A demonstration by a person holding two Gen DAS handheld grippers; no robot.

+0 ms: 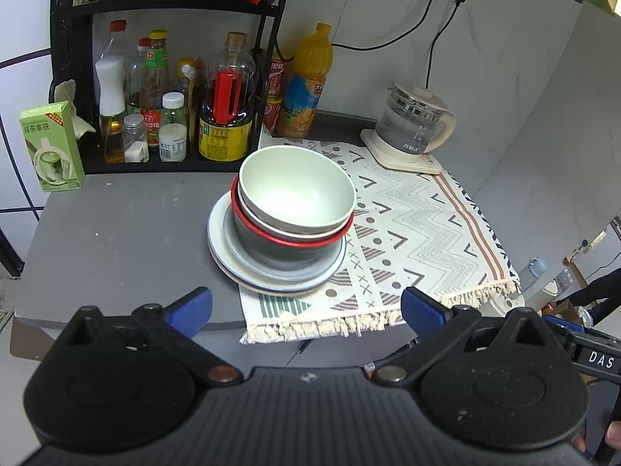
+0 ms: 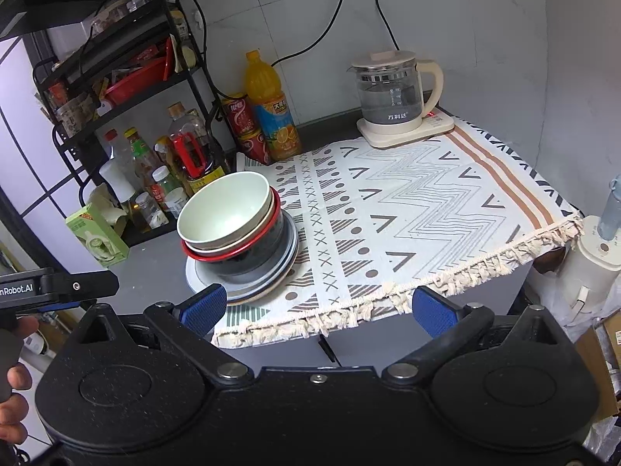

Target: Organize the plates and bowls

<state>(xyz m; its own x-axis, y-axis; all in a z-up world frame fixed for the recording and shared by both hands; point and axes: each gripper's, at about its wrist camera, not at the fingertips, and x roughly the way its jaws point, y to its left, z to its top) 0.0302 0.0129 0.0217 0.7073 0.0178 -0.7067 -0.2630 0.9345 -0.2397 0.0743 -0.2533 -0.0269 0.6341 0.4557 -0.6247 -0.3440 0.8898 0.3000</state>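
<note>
Tongs, left [image 1: 306, 310] and right [image 2: 318, 308]: both spread wide, empty, held short of the grey tabletop [image 1: 116, 240]. Ahead of both: fringed patterned cloth mat [image 2: 407, 209]. On its left edge, ahead of the left tongs: stack of round pale plates [image 1: 271, 275] bearing a red-rimmed dark bowl [image 1: 287, 246], a beige bowl and a pale green bowl [image 1: 297, 194] nested. Beyond: glass kettle [image 2: 392, 97], black condiment rack [image 1: 163, 89]. Stacking appears complete; only withdrawal seems left.

The right claw [image 2: 318, 312] hangs wide apart and empty at the bench's [image 2: 155, 268] near edge. Beyond it, a pale green bowl [image 2: 225, 209] tops nested bowls on stacked plates [image 2: 248, 291], half on the patterned cloth [image 2: 407, 209]. A glass kettle [image 2: 392, 97] stands behind.
</note>
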